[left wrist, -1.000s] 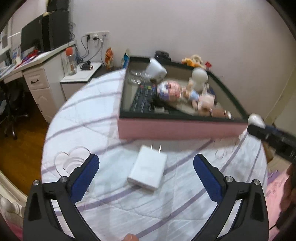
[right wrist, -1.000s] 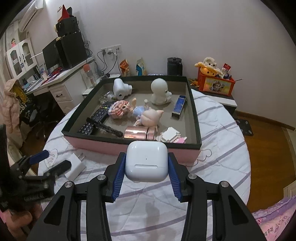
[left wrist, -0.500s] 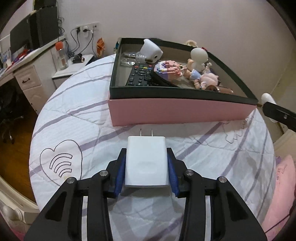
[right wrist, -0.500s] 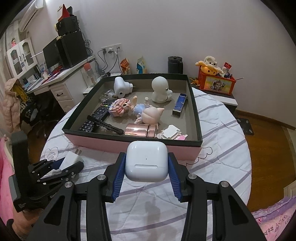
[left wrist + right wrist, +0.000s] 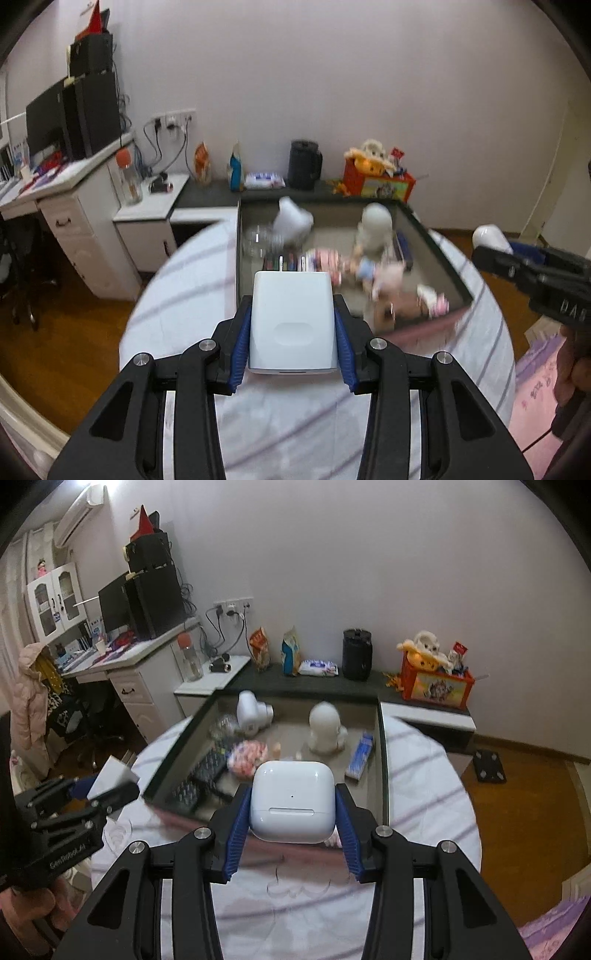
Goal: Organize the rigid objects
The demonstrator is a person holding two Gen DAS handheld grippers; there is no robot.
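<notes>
Charger [image 5: 293, 319] prongs (left view only)

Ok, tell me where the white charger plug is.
The white charger plug is clamped in the left gripper, held above the table's near edge, just short of the pink tray.

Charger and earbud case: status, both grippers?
Left gripper shut on white charger, off the table. Right gripper shut on earbud case. Both short of the pink box, already crowded; nothing blocking the approach.
</notes>
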